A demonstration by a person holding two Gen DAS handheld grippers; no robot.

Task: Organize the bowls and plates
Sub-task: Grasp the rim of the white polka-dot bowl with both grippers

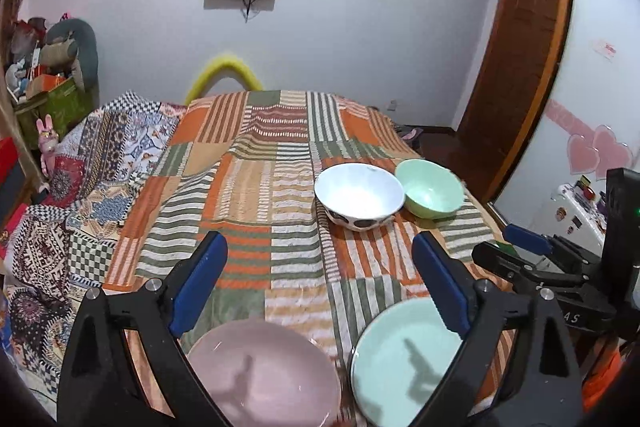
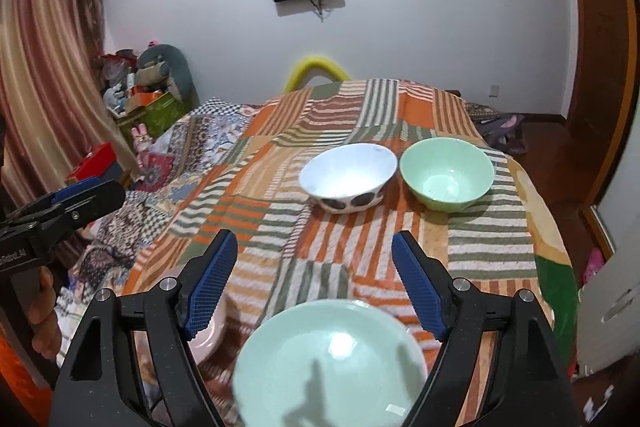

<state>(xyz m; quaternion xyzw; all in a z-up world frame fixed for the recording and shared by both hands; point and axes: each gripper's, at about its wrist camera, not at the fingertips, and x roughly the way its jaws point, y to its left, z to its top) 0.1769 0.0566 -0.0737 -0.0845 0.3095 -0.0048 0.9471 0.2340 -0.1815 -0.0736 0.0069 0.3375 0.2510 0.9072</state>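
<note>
On the striped patchwork cloth a pink plate and a pale green plate lie side by side at the near edge. Farther back stand a white bowl with dark spots and a green bowl, touching. My left gripper is open above the plates with nothing between its blue pads. In the right wrist view my right gripper is open too, over the green plate; the pink plate peeks past its left finger. Both bowls, white and green, sit beyond.
The right gripper's body shows at the right edge of the left wrist view; the left gripper's body and a hand show at the left of the right wrist view. A quilt-covered heap lies left. A wooden door stands right.
</note>
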